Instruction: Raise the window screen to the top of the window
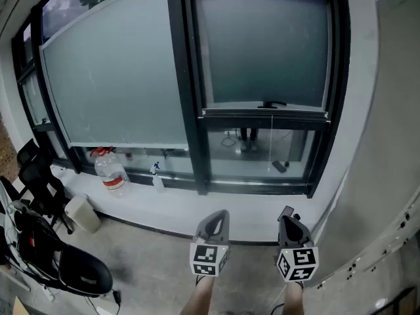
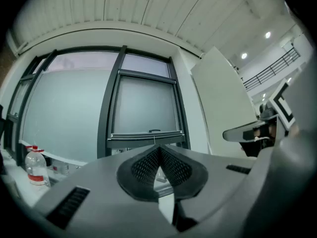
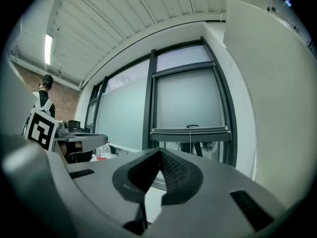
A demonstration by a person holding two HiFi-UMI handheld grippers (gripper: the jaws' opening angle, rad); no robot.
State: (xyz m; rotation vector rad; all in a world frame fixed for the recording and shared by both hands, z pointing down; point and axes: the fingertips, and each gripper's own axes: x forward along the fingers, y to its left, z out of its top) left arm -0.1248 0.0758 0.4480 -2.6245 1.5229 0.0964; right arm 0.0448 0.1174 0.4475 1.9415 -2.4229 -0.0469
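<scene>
Window frame: the black metal window frame [image 1: 176, 77] fills the wall in front of you and is split into a wide left bay and a narrower right bay.
Left bay: a pale grey translucent shade [image 1: 111, 77] covers most of it, leaving a clear strip below.
Task item: the grey mesh window screen [image 1: 262, 44] hangs in the right bay. It covers the upper part, and clear glass shows beneath it.
Sill: the white window sill [image 1: 197, 205] runs under both bays.
Chair: a black office chair [image 1: 65, 268] stands at your lower left, well apart from the right bay.
Left gripper: your grey left gripper [image 1: 222, 214] points at the window, and its jaws are closed together on nothing.
Right gripper: your grey right gripper [image 1: 287, 212] is just beside the left one. Its jaws are also pressed together and empty, and it is not touching the screen.
Bottom rail: the screen's black bottom rail [image 1: 262, 114] lies level across the lower part of the right bay.
Bottle: a clear plastic water bottle with a red cap [image 1: 111, 174] stands on the sill under the left bay.
Sprayer: a small white spray bottle [image 1: 157, 178] stands near it.
Handle: a small black handle [image 1: 272, 104] sits on the middle of the rail.
Cord: a thin white pull cord [image 1: 272, 143] hangs from the rail.
</scene>
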